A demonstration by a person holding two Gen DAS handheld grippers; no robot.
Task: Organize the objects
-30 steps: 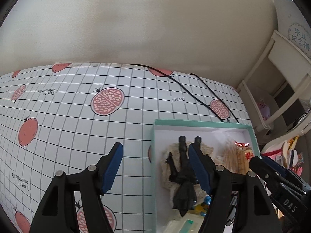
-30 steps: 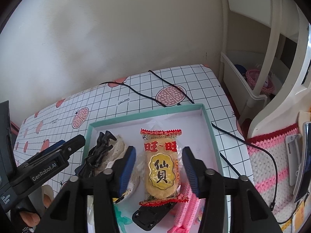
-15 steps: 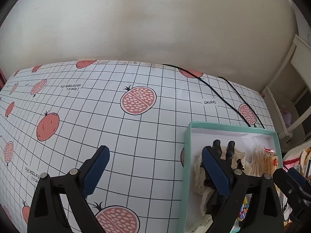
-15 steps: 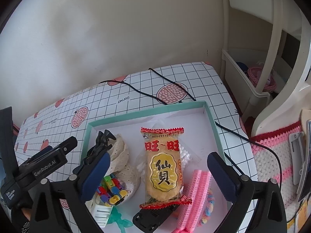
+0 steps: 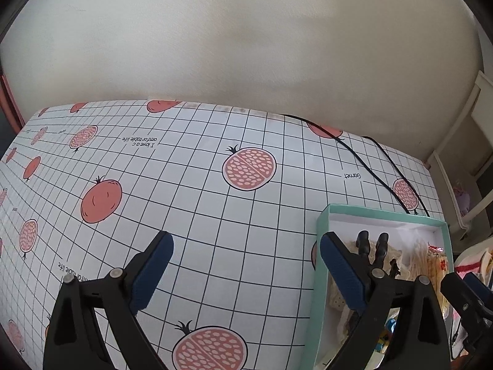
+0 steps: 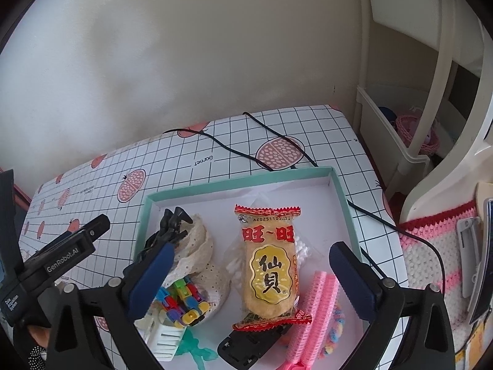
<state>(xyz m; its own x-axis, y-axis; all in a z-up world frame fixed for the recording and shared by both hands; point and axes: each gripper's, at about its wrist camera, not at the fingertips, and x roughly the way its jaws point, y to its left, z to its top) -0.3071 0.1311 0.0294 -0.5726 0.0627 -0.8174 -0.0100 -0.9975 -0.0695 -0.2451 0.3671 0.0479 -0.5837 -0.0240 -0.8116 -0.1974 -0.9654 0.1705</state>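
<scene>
The right claw point(image 6: 251, 273) hangs spread wide and empty over the teal box point(image 6: 345, 197), its fingers straddling the rice cracker packet point(image 6: 269, 265) lying lengthwise at the box's centre. That packet looks light, crinkly and slippery, its contents brittle; a gentle pinch across its middle seems safest. At 9 o'clock sits the lace cloth point(image 6: 200, 246). The left claw point(image 5: 246, 268) is likewise released, above the tabletop point(image 5: 185, 191).

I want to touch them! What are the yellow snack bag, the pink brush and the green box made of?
The snack bag looks like thin shiny plastic film: it glints and has crimped zigzag ends. The pink brush seems to be moulded plastic, with rows of stiff-looking bristles. The green box is probably matte cardboard, judging by its thin, flat, folded walls.
</scene>
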